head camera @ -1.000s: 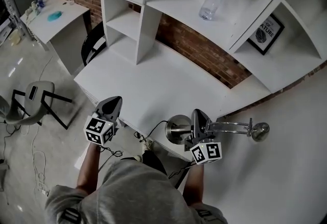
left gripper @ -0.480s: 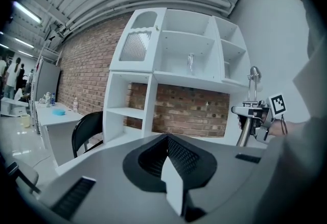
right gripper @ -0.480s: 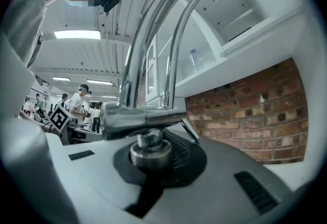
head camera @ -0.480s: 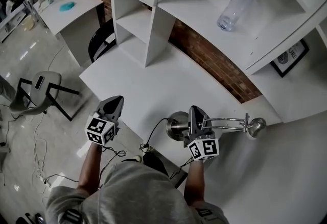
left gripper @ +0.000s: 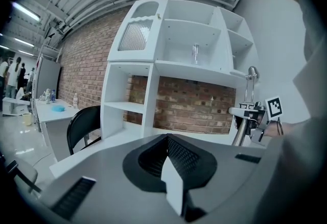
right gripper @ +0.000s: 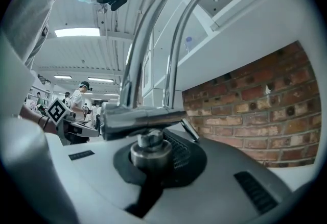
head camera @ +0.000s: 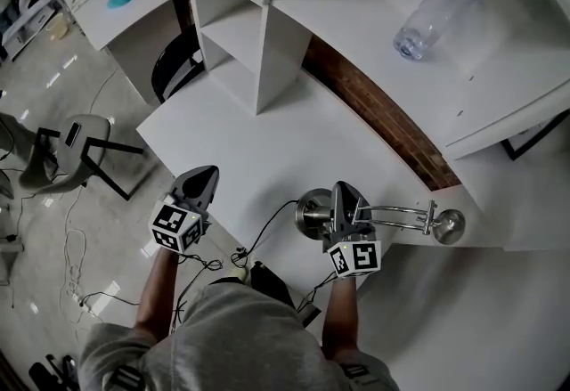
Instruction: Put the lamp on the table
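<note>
Lamp (head camera: pixel 398 218) — chrome, gripped by right tool (head camera: pixel 344 202) over table (head camera: pixel 267 135) edge.

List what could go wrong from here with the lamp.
1. The lamp base is close to the table's front edge; released there, it might tip off.
2. The cord trails down over that edge and could snag or drag the lamp.
3. The right hand-held gripper clamps only a narrow joint, so the long arm might swing.
</note>
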`<state>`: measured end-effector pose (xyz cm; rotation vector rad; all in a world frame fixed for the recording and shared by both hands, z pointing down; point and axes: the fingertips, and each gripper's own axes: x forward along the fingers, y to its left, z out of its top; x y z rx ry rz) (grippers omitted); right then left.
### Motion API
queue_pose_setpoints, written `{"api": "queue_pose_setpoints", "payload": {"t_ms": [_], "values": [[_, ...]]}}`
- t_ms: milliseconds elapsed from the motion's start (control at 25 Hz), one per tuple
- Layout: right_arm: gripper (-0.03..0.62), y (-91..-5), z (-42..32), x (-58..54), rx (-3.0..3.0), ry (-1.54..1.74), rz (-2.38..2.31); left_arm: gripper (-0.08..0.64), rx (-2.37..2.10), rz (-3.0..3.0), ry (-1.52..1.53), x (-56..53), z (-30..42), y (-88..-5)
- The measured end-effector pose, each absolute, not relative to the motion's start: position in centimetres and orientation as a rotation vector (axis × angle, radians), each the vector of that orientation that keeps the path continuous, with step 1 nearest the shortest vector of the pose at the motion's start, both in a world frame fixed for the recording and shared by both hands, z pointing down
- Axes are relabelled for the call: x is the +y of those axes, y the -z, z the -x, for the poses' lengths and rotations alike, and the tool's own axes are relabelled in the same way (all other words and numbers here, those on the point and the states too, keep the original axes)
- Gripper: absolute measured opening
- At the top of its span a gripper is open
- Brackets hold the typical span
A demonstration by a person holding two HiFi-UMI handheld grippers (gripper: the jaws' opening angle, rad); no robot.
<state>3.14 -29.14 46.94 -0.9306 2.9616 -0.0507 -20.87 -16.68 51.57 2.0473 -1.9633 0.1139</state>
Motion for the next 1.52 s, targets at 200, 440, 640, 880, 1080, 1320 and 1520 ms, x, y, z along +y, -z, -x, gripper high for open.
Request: {"api": "queue_pose_setpoints", "payload": {"t_ms": [200,440,640,880,1080,1320,1520], "values": [[0.020,-48.7,-3.0,-32.1,2.962,0.063,0.939,0.003,-1.950,-2.015,-0.151,-18.6,20.8,-53.2],[0.020,-50.6,-3.1,-34.6,2.966,0.086,0.942,0.003,-1.957,-1.998,-0.148,-20.9,20.6,-53.9],[0.020,-51.7,-3.3,-36.1,2.952,0.088,0.951,0.003,-1.950,-1.988,-0.172,-22.4,20.6,-54.7],[0.020,-54.0,-3.1,-37.7,2.958,0.163,0.936,0.003,-1.947,-1.959,-0.191,-23.5,20.5,-56.1],[0.020,-55.2,-2.3,-38.5,2.987,0.164,0.899,0.003,-1.957,-1.925,-0.212,-24.0,21.0,-56.9],[0.020,-56.4,-2.1,-39.0,2.990,0.204,0.888,0.003,-1.957,-1.920,-0.220,-24.4,21.1,-57.5],[0.020,-57.4,-2.0,-39.6,2.994,0.226,0.887,0.003,-1.954,-1.913,-0.229,-25.0,21.0,-58.0]]}}
